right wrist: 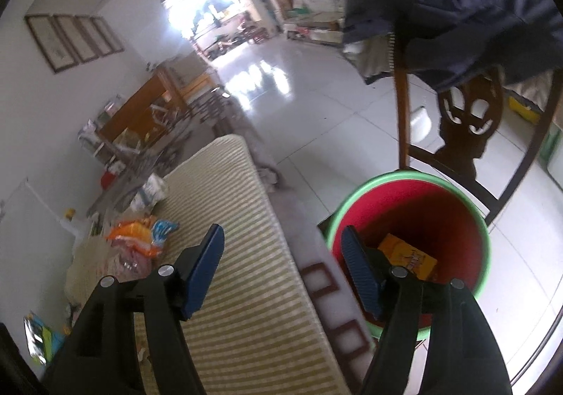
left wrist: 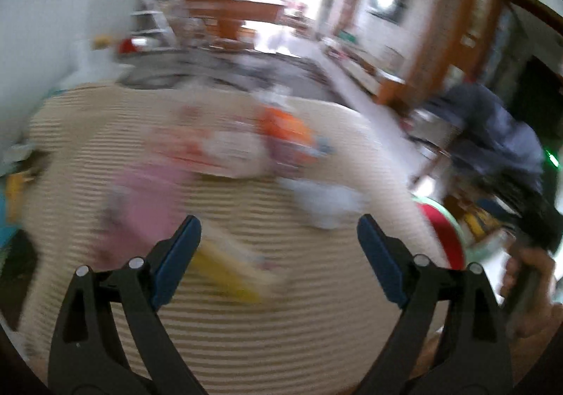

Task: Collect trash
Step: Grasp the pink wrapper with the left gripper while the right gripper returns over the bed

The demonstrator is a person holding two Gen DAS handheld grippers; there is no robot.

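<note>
Striped mat [right wrist: 246, 289] beside tiled floor [right wrist: 334, 120]

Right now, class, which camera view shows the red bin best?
The right wrist view: the red bin is sharp, its green rim and an orange box inside visible. The left wrist view shows only a blurred sliver of it at the table's edge.

The mat [left wrist: 218, 331] lay bare just ahead of the left gripper [left wrist: 279, 254], whose jaws stood wide with nothing between them. Farther on, a pink packet [left wrist: 147, 198], a yellow wrapper [left wrist: 228, 271], a white wad [left wrist: 323, 201] and an orange bag [left wrist: 285, 134] crowded the surface, all blurred. The right gripper [right wrist: 283, 266], also spread wide, hung over the mat's edge beside the bin [right wrist: 415, 219]. The bin mouth was open, a yellow box [right wrist: 408, 254] inside. A chair [right wrist: 464, 134] draped with a jacket [right wrist: 457, 14] stood close behind it.
</note>
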